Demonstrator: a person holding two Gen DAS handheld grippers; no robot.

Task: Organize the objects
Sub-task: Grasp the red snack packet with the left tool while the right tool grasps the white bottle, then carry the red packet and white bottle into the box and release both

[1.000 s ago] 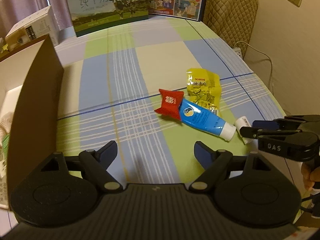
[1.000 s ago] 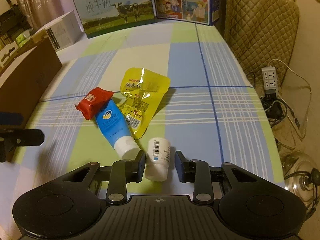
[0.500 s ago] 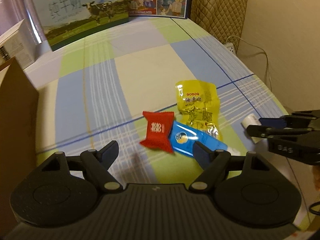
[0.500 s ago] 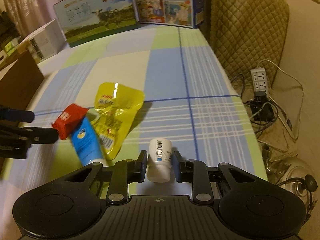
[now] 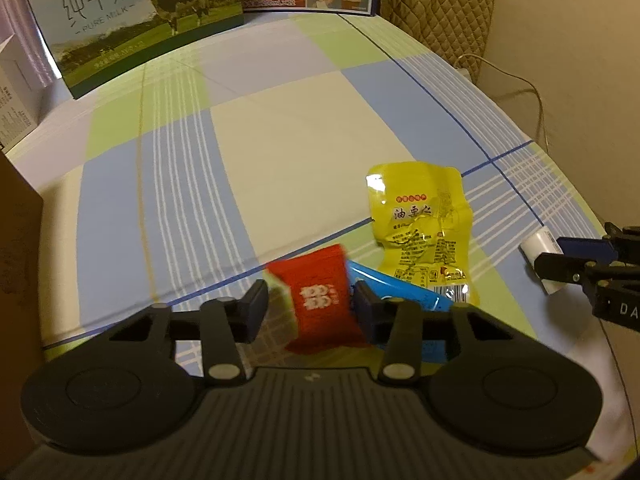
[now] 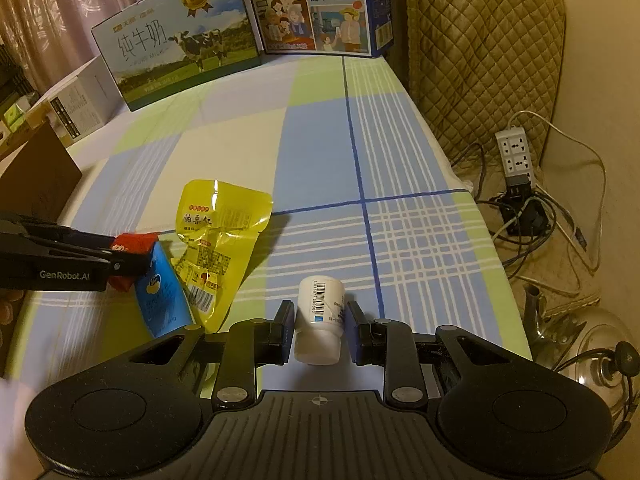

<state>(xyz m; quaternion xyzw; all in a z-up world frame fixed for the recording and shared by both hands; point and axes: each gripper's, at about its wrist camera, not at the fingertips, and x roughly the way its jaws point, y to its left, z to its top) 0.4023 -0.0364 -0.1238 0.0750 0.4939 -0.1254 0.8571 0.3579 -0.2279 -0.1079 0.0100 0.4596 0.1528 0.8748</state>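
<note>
A red candy packet (image 5: pixel 320 300) lies between the fingers of my left gripper (image 5: pixel 310 310), which is narrowed around it; its right pad touches the packet, a gap shows on the left. The packet partly covers a blue tube (image 5: pixel 404 300), next to a yellow snack pouch (image 5: pixel 420 224). In the right wrist view my right gripper (image 6: pixel 318 332) is shut on a white pill bottle (image 6: pixel 320 320). The red packet (image 6: pixel 134 242), blue tube (image 6: pixel 160 292) and yellow pouch (image 6: pixel 218 236) show there too, with the left gripper (image 6: pixel 120 256) at the packet.
The checked tablecloth (image 5: pixel 280 140) covers the table. Milk cartons (image 5: pixel 132 20) and a picture box (image 6: pixel 320 8) stand at the back. A brown cardboard box (image 6: pixel 36 176) is at the left. A padded chair (image 6: pixel 480 60), power strip (image 6: pixel 516 152) and kettle (image 6: pixel 580 344) are right of the table.
My left gripper moved forward and right onto the red packet and its jaws narrowed around it. My right gripper keeps hold of the white bottle.
</note>
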